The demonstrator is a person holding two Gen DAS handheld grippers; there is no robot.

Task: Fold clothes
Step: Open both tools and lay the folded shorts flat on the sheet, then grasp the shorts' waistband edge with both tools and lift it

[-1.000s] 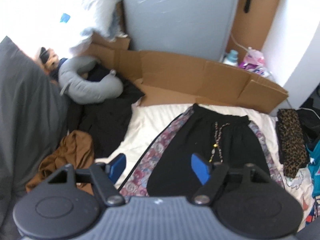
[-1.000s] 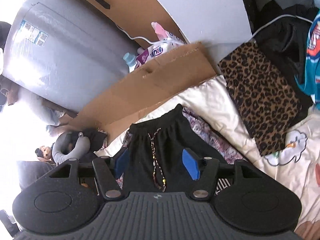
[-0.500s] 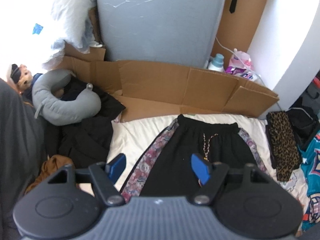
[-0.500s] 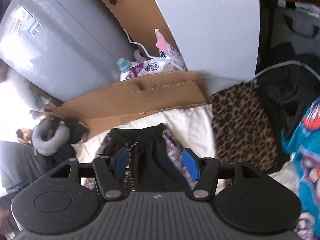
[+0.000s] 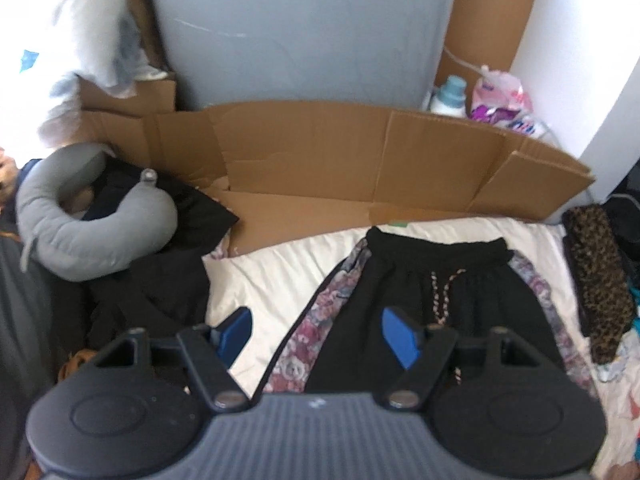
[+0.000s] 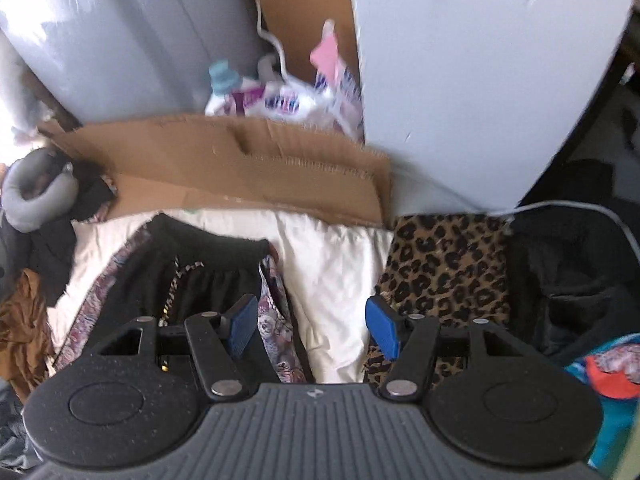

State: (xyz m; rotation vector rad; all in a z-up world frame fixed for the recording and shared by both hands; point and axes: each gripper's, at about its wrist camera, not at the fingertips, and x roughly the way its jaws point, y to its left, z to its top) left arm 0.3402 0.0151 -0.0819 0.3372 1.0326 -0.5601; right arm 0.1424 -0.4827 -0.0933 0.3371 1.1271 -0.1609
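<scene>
From your left wrist camera, your left hand-held gripper [image 5: 318, 334] is spread wide with nothing between its blue pads [image 5: 236, 334]. It hangs above the bed. Under it lie the black shorts [image 5: 420, 300], flat on the cream sheet [image 5: 272, 276]. The shorts have flowery stripes down both sides and a beaded drawstring [image 5: 442, 296] at the waist. The waistband points away from you, toward the flattened cardboard [image 5: 360, 172] at the far edge of the bed. Left of the sheet is a grey neck pillow [image 5: 92, 232] sitting on a heap of black clothes [image 5: 156, 280]. To the right of the shorts is a folded leopard-print cloth [image 5: 600, 280]. Behind the cardboard stand a bottle with a blue cap [image 5: 450, 98] and a pink and white bag [image 5: 500, 102].

From your right wrist camera, your right hand-held gripper [image 6: 310, 328] is wide too, and it holds nothing. Between its pads you see bare cream sheet [image 6: 336, 272]. The black shorts [image 6: 192, 276] lie just to the left, with their flowery right edge near the left pad. The leopard-print cloth [image 6: 448, 272] lies to the right, partly behind the right pad. A brown garment [image 6: 24, 320] is bunched up at the far left. Dark clothes [image 6: 568, 280] are piled at the far right, with a teal cloth [image 6: 616, 392] below them.
</scene>
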